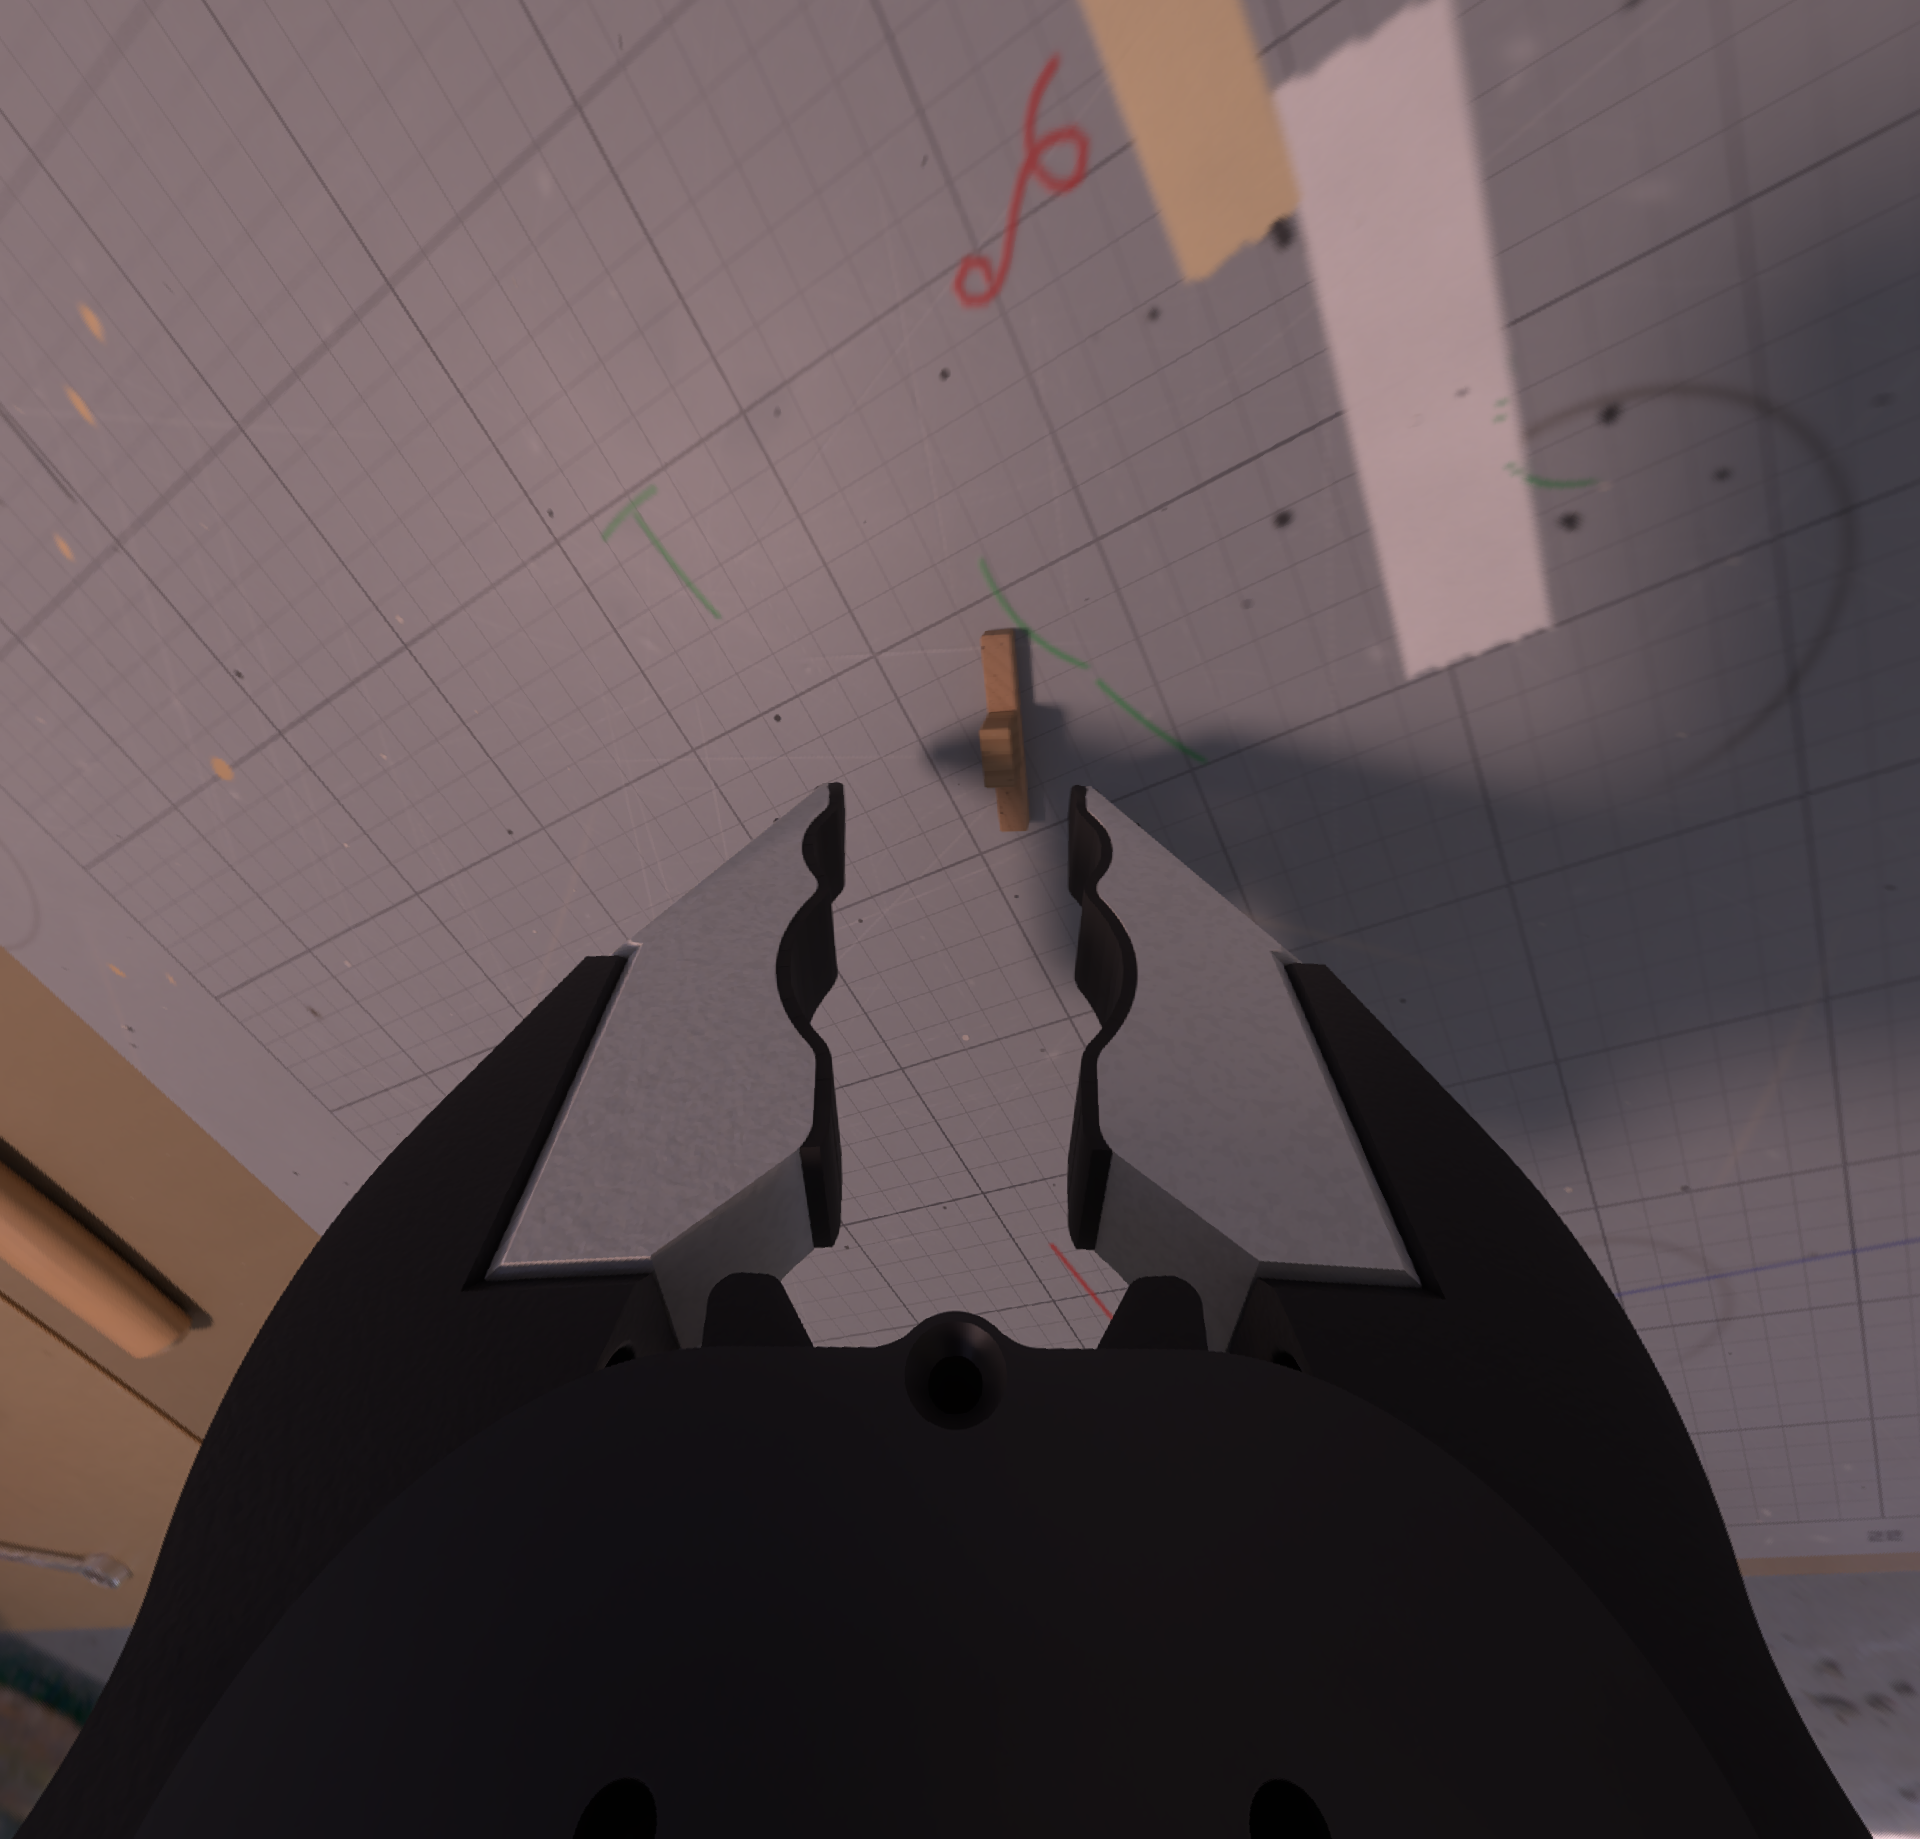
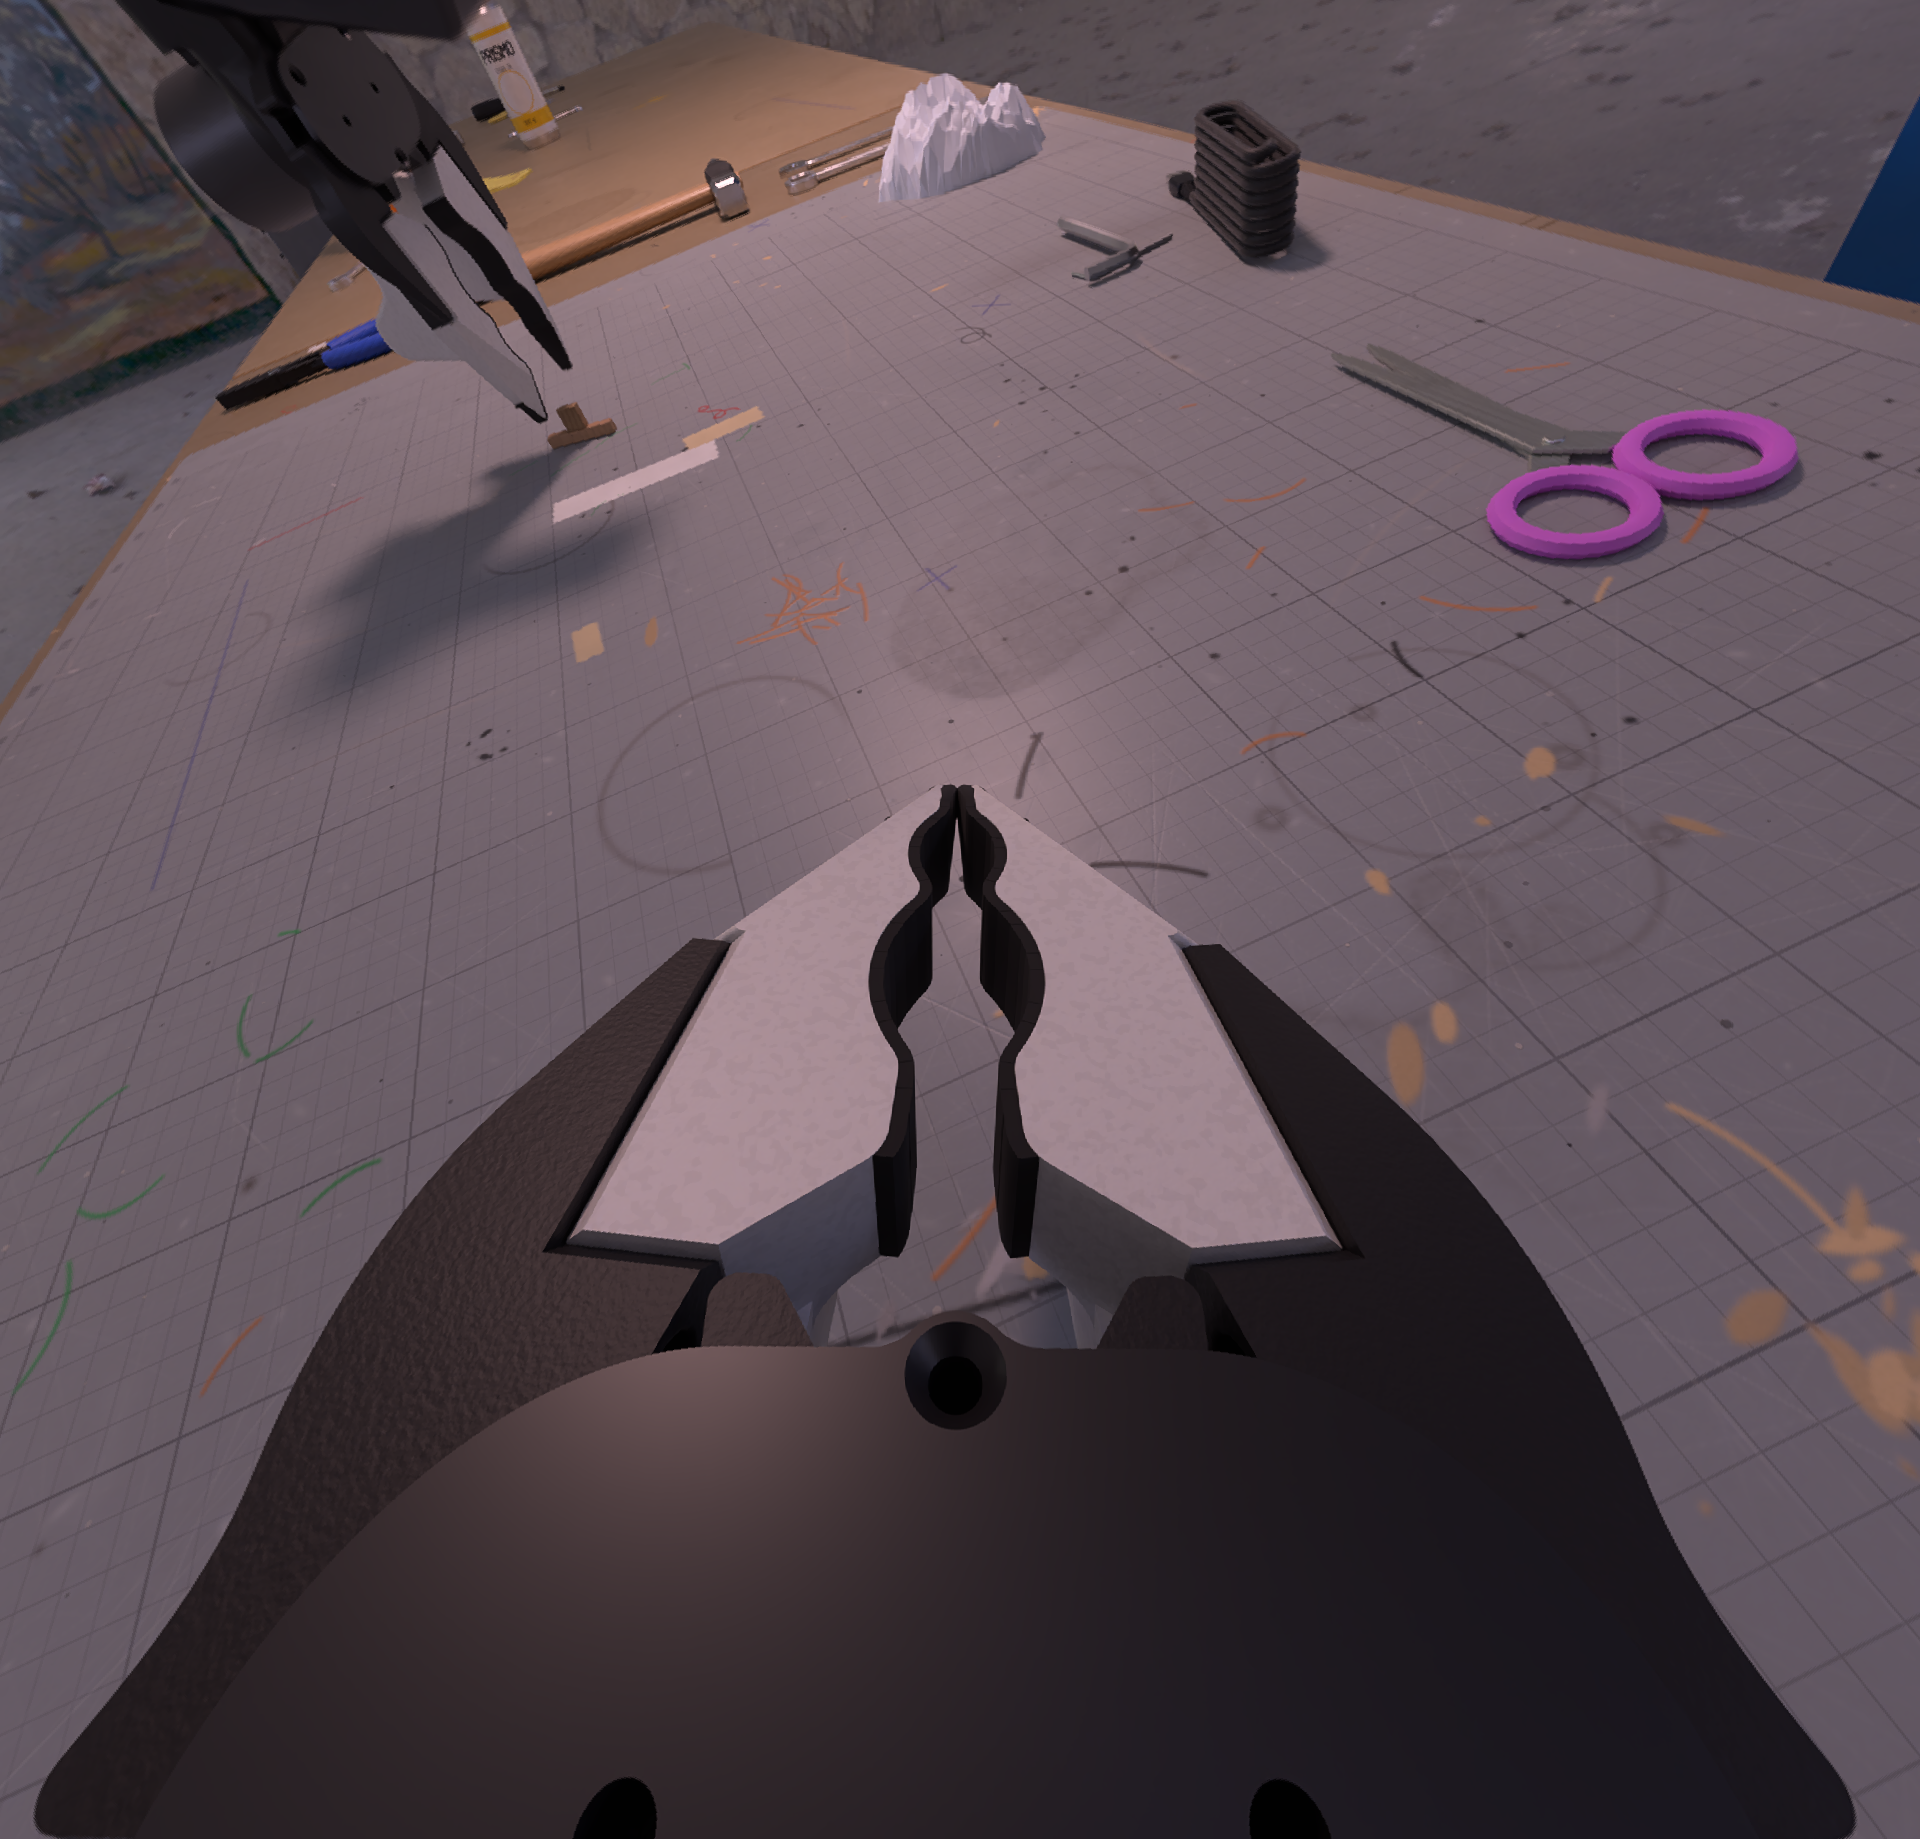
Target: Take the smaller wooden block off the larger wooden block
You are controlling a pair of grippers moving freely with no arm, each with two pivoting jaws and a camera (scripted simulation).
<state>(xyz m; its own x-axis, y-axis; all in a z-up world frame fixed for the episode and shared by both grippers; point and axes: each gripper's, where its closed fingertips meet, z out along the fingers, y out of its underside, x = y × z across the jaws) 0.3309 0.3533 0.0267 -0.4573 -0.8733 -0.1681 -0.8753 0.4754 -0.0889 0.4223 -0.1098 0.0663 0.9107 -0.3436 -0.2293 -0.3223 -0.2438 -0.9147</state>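
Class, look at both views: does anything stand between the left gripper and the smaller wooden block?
Nothing visible does. The left gripper is open just above the smaller wooden block, which sits on the larger wooden block; only bare mat surrounds them.

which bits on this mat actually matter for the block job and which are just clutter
For the job:
smaller wooden block
larger wooden block, beneath it
left gripper, open, near the blocks

Lying about:
purple scissors
hammer
white jagged model
black ribbed holder
tape strips
right gripper, shut, far off
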